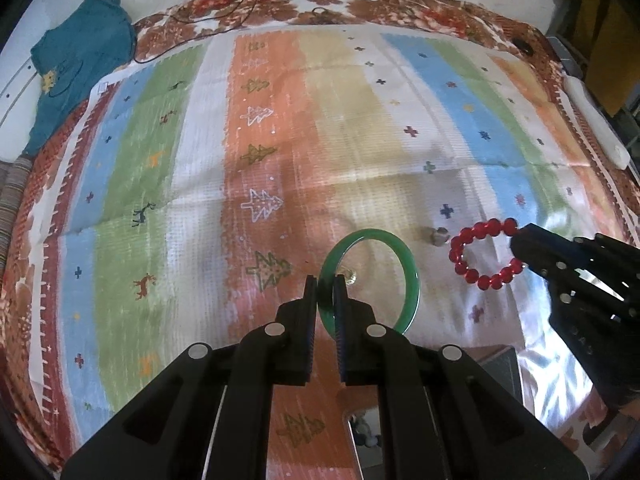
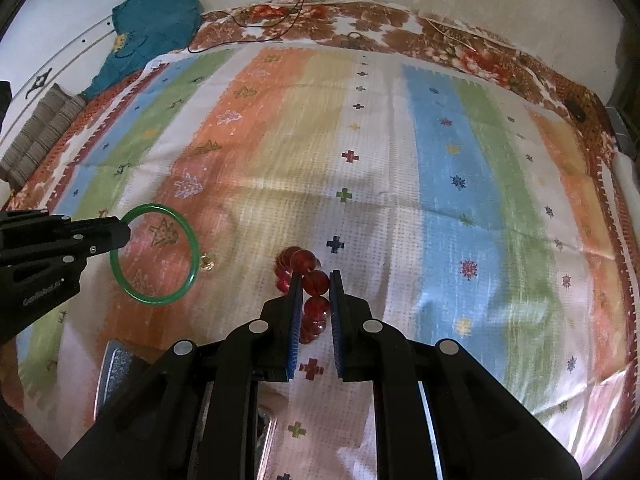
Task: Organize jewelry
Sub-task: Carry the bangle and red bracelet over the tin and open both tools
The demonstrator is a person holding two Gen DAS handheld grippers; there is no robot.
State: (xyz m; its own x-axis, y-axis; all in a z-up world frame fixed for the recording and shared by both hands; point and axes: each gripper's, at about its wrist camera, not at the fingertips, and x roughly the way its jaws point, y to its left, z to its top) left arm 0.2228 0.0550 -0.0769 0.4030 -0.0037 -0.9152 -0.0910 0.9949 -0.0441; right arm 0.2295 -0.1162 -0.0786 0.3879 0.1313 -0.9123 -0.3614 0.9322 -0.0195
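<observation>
Risk first, left wrist view: left gripper (image 1: 326,284) has its fingers clamped on the thin rim of the green bangle (image 1: 412,276), which hangs above the striped cloth (image 1: 200,160). The bangle is hard and smooth and pinched at one edge only, so a tilt or jolt could swing it or let it slip out, likely down near the small gold earring (image 1: 350,275) lying on the cloth seen through the bangle's hoop. Right of the bangle, the right gripper (image 1: 520,246) holds the red bead bracelet (image 1: 476,256). A small greyish trinket (image 1: 436,236) sits between bangle and bracelet; too blurred to name. A box corner (image 1: 500,364) below the bangle is cut off by the gripper body.

Right wrist view: right gripper (image 2: 314,280) fingers clamped on one bead of the red bead bracelet (image 2: 316,282); round beads may roll out of the pads, and the dangling strand could snag. Far side of the strand is hidden behind the near beads. Left of the bracelet, the bangle (image 2: 192,240) in the left gripper (image 2: 124,236), earring (image 2: 207,261) just beside it. Probably a tray (image 2: 116,368) below the bangle, half hidden.
</observation>
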